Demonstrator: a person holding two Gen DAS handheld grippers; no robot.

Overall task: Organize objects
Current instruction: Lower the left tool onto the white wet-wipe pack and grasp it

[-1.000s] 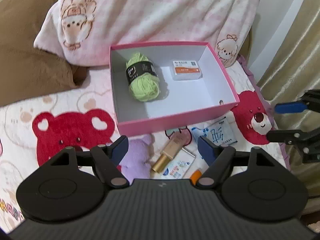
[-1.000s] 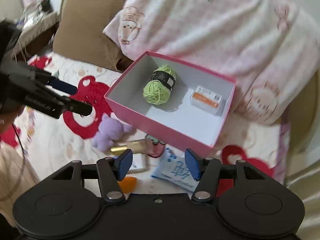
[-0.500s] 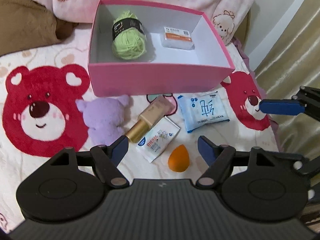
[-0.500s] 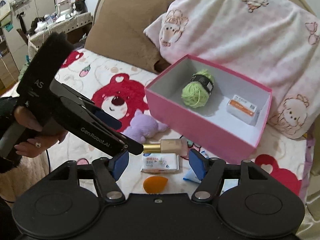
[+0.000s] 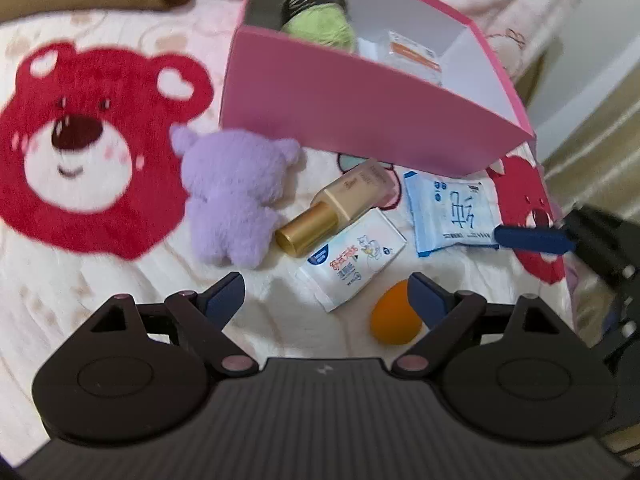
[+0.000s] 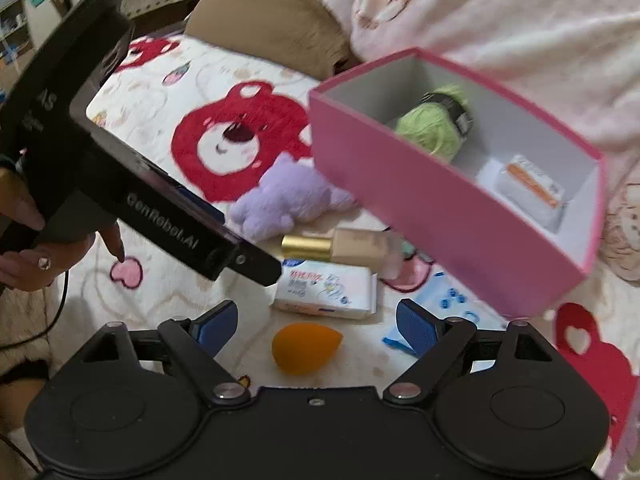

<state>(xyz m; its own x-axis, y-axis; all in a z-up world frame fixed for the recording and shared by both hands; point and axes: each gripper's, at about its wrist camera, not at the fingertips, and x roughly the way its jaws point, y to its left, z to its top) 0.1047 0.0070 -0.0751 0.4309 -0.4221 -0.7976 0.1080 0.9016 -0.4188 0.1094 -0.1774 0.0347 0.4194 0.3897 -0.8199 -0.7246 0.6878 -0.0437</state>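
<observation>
Both the left gripper [image 5: 326,294] and right gripper [image 6: 316,326] have just been opening, empty; the orange sponge [image 6: 306,348] lies near the bed's edge—straddle it squarely, close gently.

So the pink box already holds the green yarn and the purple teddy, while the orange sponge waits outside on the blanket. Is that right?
Not quite. The purple teddy lies outside on the blanket, beside the pink box. With the green yarn inside is a small white packet. The orange sponge does wait outside. The right wrist view shows this.
</observation>
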